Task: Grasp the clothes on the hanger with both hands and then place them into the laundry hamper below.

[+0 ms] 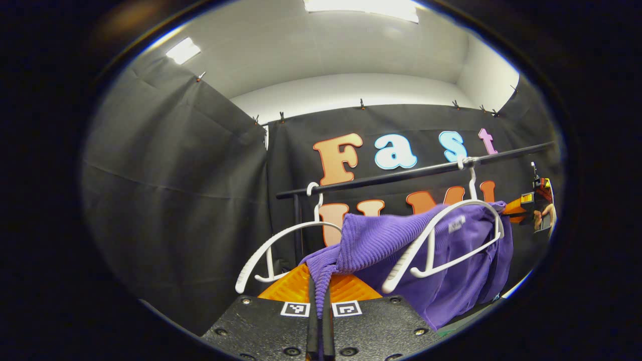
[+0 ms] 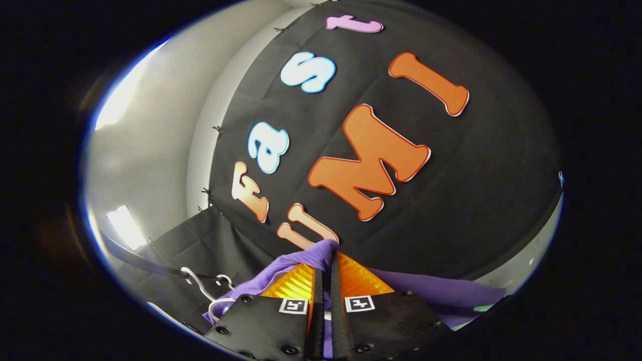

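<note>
My left gripper (image 1: 321,301) has its fingers drawn almost together with a fold of the purple garment (image 1: 401,240) pinched between them, so I read it as clamped on the cloth. Just up and to its left hangs an empty white hanger (image 1: 271,250) on the black rail (image 1: 416,173); ahead and to the right of the fingers a second white hanger (image 1: 441,235) carries the garment, which drapes over its arm and sags low on the far side. I judge the grip sits on that shoulder edge so the cloth can be slid off the hanger rather than torn down. At the far right of the left gripper view, past the garment, the other tool and a hand (image 1: 544,213) reach the cloth's opposite edge. My right gripper (image 2: 325,296) is likewise nearly closed, with purple fabric bunched at and between its fingertips, so it appears to hold that side; a hanger hook (image 2: 198,281) and the rail lie to its lower left. The garment is not yet off the hanger, and I cannot see the hamper from here.
</note>
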Available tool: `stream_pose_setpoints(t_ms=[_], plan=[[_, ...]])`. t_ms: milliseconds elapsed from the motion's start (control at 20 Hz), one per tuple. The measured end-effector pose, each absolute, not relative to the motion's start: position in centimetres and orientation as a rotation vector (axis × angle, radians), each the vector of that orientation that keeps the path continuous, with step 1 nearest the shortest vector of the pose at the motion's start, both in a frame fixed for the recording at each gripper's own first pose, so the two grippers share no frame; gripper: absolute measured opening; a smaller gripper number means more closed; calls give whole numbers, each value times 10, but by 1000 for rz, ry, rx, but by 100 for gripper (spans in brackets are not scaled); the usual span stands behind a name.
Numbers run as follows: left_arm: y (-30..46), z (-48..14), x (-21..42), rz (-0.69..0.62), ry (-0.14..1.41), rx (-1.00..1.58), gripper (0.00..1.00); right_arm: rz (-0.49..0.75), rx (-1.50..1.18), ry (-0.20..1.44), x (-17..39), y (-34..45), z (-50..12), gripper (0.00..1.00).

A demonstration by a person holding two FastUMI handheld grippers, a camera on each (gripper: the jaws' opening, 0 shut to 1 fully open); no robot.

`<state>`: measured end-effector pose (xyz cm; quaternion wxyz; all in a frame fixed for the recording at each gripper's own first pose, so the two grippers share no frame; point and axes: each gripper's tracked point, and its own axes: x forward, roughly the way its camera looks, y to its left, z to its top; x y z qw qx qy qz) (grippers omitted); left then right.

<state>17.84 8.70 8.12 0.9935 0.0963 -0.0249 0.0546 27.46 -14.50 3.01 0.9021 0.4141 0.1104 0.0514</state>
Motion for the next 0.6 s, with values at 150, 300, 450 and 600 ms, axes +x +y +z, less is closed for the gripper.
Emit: stream_pose_setpoints(t_ms=[150, 300, 450, 600], plan=[[82, 55, 175, 80, 4, 132, 3, 89, 842, 290, 270, -149, -6, 13], [83, 39, 167, 76, 22, 124, 3, 78, 847, 334, 261, -151, -33, 12], [84, 27, 158, 64, 44, 77, 3, 69, 824, 382, 246, -147, -56, 12], [86, 19, 140, 68, 53, 84, 3, 63, 794, 430, 225, -141, -79, 12]])
